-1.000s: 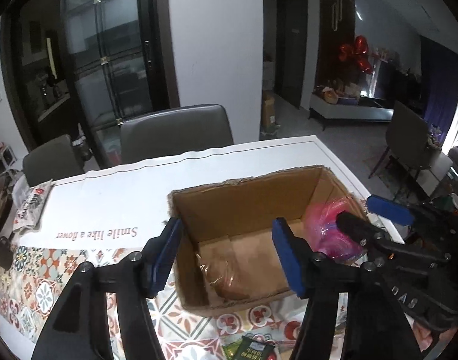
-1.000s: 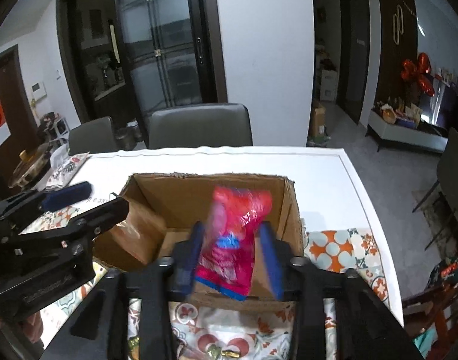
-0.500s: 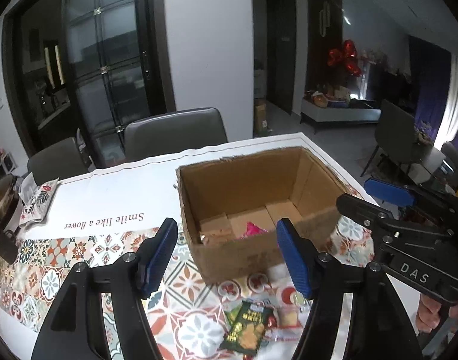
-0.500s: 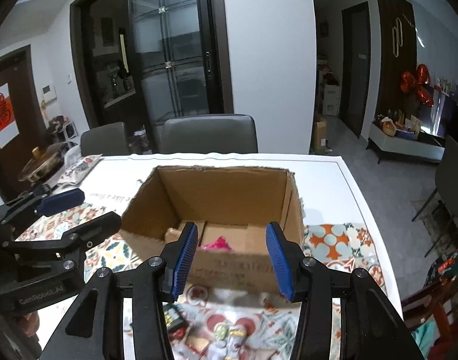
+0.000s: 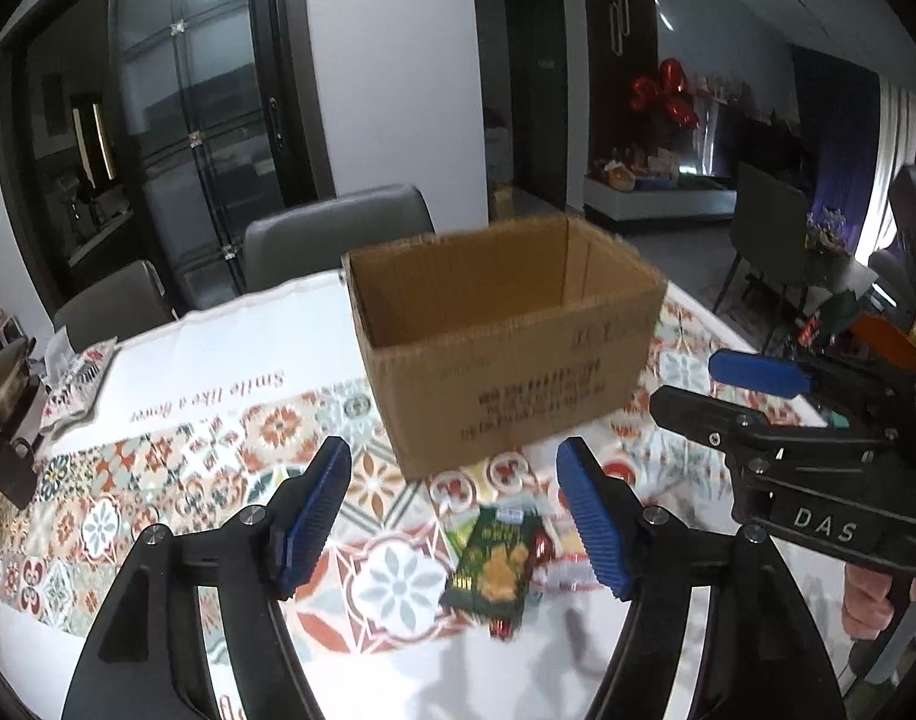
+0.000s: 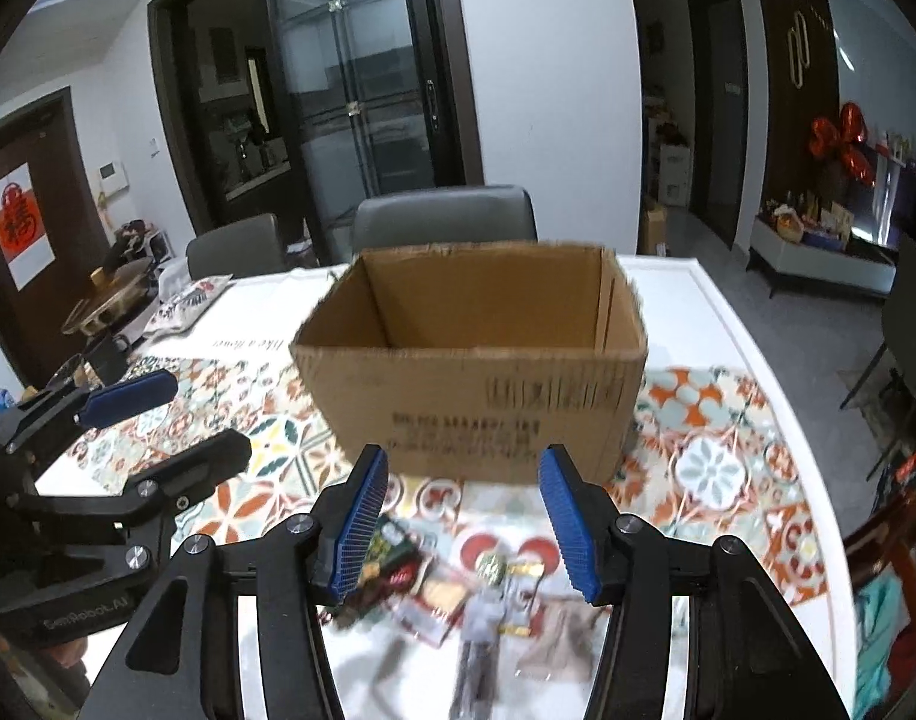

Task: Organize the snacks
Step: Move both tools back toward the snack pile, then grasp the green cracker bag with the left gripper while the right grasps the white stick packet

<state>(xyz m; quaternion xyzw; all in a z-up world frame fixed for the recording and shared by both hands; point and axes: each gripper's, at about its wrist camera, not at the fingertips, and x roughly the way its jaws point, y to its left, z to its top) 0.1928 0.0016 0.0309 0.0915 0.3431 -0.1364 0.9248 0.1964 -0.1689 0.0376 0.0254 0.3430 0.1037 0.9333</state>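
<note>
An open cardboard box (image 5: 506, 354) stands on the patterned tablecloth; it also shows in the right wrist view (image 6: 476, 366). Its inside is hidden from here. A green snack packet (image 5: 494, 567) lies in front of it, with several small snack packets (image 6: 488, 588) beside it near the table's front edge. My left gripper (image 5: 452, 516) is open and empty, above the green packet. My right gripper (image 6: 464, 525) is open and empty, above the loose snacks. Each gripper shows in the other's view, the right one (image 5: 758, 390) and the left one (image 6: 158, 420).
Grey chairs (image 6: 446, 219) stand behind the table. A patterned pouch (image 5: 77, 378) and a pot (image 6: 107, 294) sit at the far left. The white table edge (image 6: 776, 372) runs along the right.
The right gripper let the pink snack bag drop into the box. Both grippers then pulled back toward the near edge, open, so the loose snacks came into view.
</note>
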